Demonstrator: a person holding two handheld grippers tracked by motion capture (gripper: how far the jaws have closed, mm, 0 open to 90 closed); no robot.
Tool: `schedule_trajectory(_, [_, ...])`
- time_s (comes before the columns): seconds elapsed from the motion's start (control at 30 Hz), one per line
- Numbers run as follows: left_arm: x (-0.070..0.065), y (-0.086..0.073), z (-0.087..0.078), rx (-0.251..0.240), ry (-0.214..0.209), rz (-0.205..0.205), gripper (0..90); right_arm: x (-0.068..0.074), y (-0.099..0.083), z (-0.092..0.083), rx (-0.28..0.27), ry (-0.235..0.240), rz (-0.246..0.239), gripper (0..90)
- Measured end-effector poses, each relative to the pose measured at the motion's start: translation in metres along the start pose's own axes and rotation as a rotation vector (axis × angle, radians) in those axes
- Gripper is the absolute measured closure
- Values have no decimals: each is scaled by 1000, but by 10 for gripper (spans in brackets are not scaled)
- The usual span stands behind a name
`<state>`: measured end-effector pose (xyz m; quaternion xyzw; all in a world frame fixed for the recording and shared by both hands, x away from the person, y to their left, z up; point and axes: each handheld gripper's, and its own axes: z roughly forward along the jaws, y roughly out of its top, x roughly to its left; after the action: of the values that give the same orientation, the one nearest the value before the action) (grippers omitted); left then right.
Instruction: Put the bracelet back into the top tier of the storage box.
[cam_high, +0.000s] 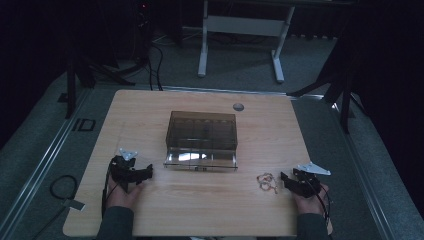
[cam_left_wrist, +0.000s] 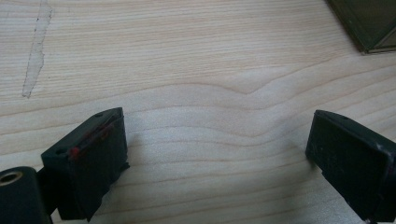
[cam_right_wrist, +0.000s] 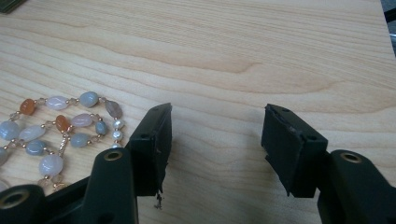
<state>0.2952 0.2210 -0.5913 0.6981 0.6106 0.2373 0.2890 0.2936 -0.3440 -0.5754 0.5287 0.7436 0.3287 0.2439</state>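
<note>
Two hand-held grippers rest low over a light wooden table (cam_high: 210, 210), one at each near corner, seen from the high view. The left gripper (cam_high: 131, 172), held by the person's left hand (cam_high: 121, 195), has its jaws spread wide; in the left gripper view they stand well apart with bare wood grain between them, and a pale scuff mark (cam_left_wrist: 36, 51) runs across the tabletop farther off. The right gripper (cam_high: 295, 182), held by the right hand (cam_high: 310, 200), likewise has its jaws spread apart with nothing between them. A beaded bracelet (cam_right_wrist: 60, 133) of rounded white, grey, pink and orange stones on gold-coloured links lies coiled on the table just beside the right gripper's left-hand jaw, as seen in the right gripper view; whether it touches that jaw cannot be told. A smoky transparent plastic box (cam_high: 202, 131) sits at mid-table, with a clear drawer (cam_high: 200, 159) drawn out toward the person. A small grey disc (cam_high: 238, 106) lies near the far edge.
</note>
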Motion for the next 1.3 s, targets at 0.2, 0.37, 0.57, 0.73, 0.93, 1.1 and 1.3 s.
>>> schedule_trajectory(0.2, [0, 0, 0, 0, 0, 0, 56, 4, 1, 1, 1, -28, 24, 427])
schedule_trajectory(0.37, [0, 0, 0, -5, 1, -4, 56, 2, 8, 0, 61, -9, 10, 421])
schedule_trajectory(0.57, [-1, 0, 0, -4, 1, -4, 56, 4, 21, 2, 161, -12, 11, 459])
schedule_trajectory(0.73, [-1, -1, -1, -4, 1, -8, 56, 6, 31, 4, 228, 35, -7, 499])
schedule_trajectory(0.93, [-1, -1, -1, -2, 0, -4, 56, 15, 45, 1, 281, 71, -53, 503])
schedule_trajectory(1.1, [-1, -1, -1, -1, -1, -3, 56, 19, 58, -2, 304, 89, -74, 492])
schedule_trajectory(1.3, [-2, -1, -1, 0, -2, -2, 56, 25, 68, -6, 350, 123, -97, 502])
